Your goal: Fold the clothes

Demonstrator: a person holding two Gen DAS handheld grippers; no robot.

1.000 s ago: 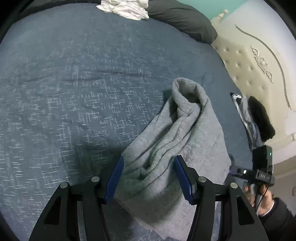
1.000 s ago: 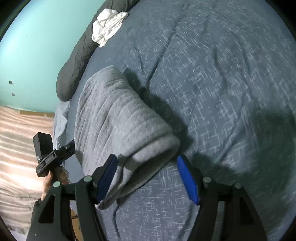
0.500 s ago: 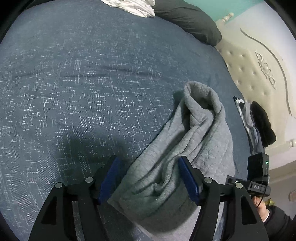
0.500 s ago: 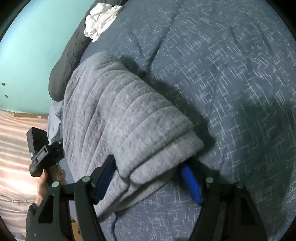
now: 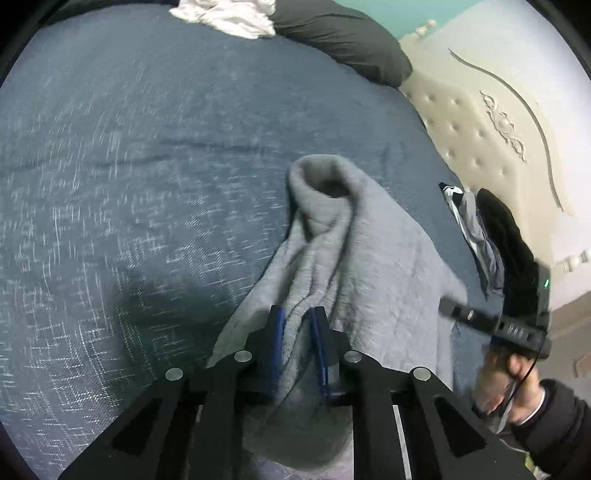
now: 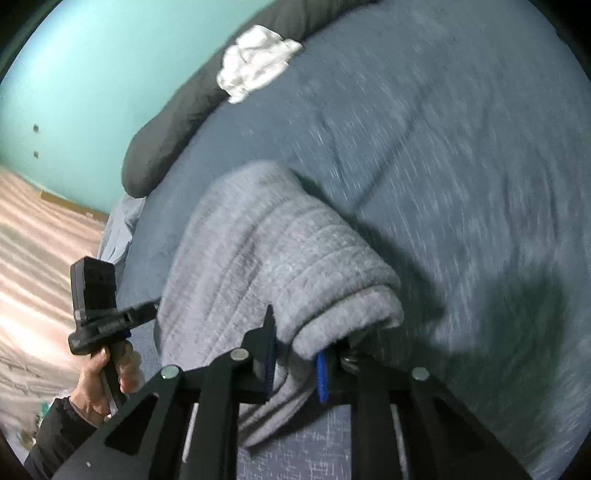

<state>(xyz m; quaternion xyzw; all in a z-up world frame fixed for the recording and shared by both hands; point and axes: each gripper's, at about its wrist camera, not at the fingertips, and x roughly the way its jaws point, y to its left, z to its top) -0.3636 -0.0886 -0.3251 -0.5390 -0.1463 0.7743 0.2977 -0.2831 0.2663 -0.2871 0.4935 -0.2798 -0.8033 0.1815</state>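
left gripper [image 5: 298, 325]: jaws just closed in, blue pads [image 5: 277, 332] now pinching a fold of the grey garment [image 5: 354, 258], fabric bunched btwn them. rest of garment runs fwd from the tips, ending in a rolled open cuff-like end further out, all lying on the blue bedspread [image 5: 129, 166]. right of the tips: other hand [image 5: 509, 376] w/ its black handle, dark sleeve below. beyond that, dark + striped clothes [image 5: 487, 236] at bed edge by the cream tufted headboard [image 5: 480, 140]. far ahead: white cloth [image 5: 229, 14] on a dark pillow [image 5: 343, 33].

right gripper [image 6: 295, 339]: jaws also just closed, clamped on the garment's thick folded edge [image 6: 280, 266], cloth draped over + btwn the pads. left of tips: left hand [image 6: 107, 373] gripping its handle. far ahead-left: white cloth [image 6: 255, 62], dark pillow [image 6: 173, 122], teal wall [image 6: 92, 74]. views blurred.
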